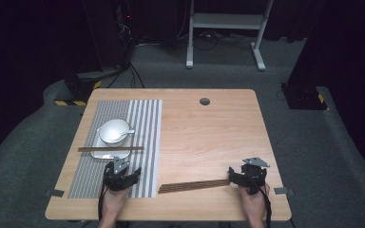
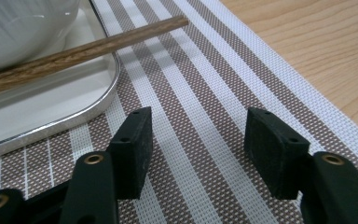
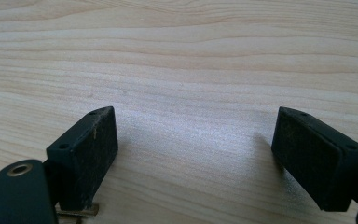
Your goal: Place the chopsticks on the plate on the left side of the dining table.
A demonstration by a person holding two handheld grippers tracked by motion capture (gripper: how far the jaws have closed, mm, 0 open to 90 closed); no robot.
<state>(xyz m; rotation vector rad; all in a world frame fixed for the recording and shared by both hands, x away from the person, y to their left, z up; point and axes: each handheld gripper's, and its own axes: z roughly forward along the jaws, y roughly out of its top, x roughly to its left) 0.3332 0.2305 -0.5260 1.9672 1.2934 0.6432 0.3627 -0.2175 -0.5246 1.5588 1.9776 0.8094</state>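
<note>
A white bowl (image 1: 113, 131) with a white spoon (image 1: 126, 133) sits on a small silver-rimmed tray (image 1: 100, 153) on a brown-and-white striped placemat (image 1: 145, 142). Brown wooden chopsticks (image 1: 110, 149) lie across the tray's near edge. My left gripper (image 1: 122, 175) rests on the mat just in front of the tray. Its jaws stand open (image 2: 198, 126) with only mat between them, and the chopsticks (image 2: 88, 46) lie beyond them. My right gripper (image 1: 244, 178) is near the table's front right, open (image 3: 196, 121) over bare wood with nothing between its jaws.
A long dark brown ridged wooden strip (image 1: 194, 185) lies on the table (image 1: 209, 133) between the mat's edge and my right gripper, its right end by that gripper. A round grey grommet (image 1: 204, 101) sits near the far edge. A white frame (image 1: 225, 21) stands behind the table.
</note>
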